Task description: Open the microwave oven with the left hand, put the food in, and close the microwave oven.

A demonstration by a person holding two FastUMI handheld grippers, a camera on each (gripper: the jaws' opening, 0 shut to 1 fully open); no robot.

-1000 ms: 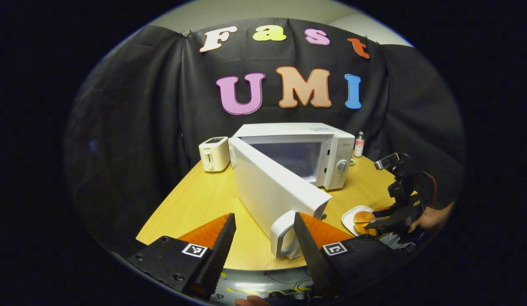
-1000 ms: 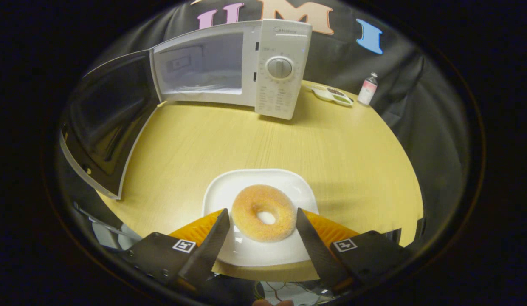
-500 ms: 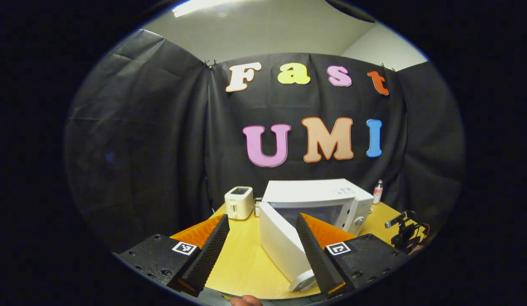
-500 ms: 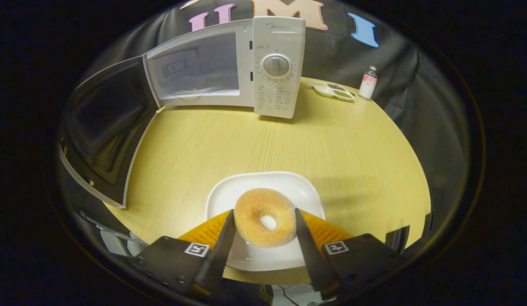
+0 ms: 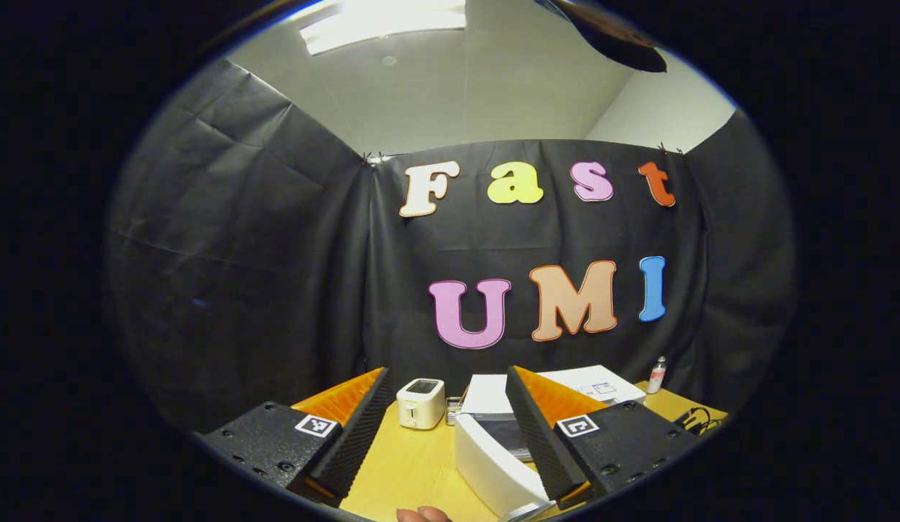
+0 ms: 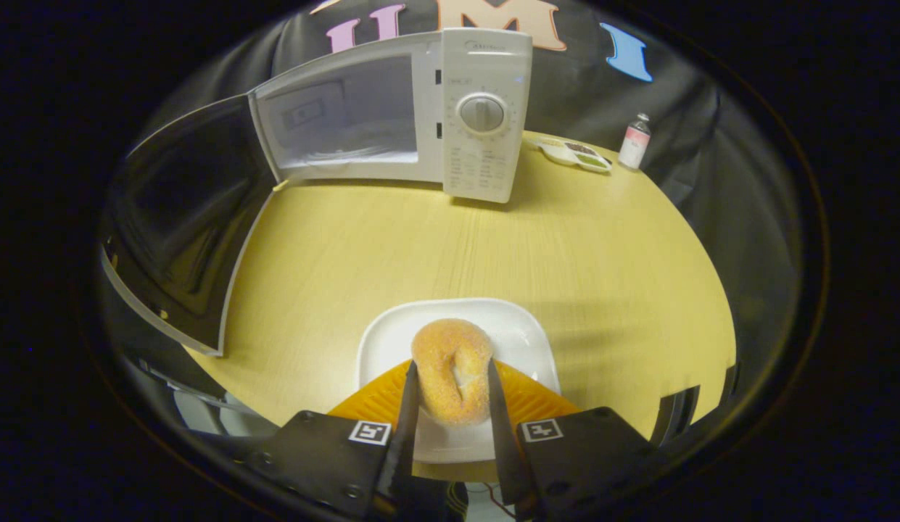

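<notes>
Both fingers of the right gripper (image 6: 451, 406) press on the doughnut (image 6: 452, 368), squeezing it into a narrow oval so that its hole is a slit. The doughnut sits over a white square plate (image 6: 522, 337) at the near edge of the round wooden table (image 6: 566, 246). At the far edge, in the right gripper view, stands the white microwave oven (image 6: 484, 109), its door (image 6: 181, 217) swung wide toward the table's left edge and the pale cavity (image 6: 348, 116) open to view. A small dish (image 6: 571, 154) and a little bottle (image 6: 634, 142) stand near the far right edge, beside the oven.

In the left gripper view, the left gripper (image 5: 446, 424) is held with its fingers spread wide apart and nothing between them, tilted up toward the booth's wall and ceiling. Low between those fingers a white toaster (image 5: 420, 403) stands near the far left edge of the table, and the oven's open door shows as a white slab below it.
</notes>
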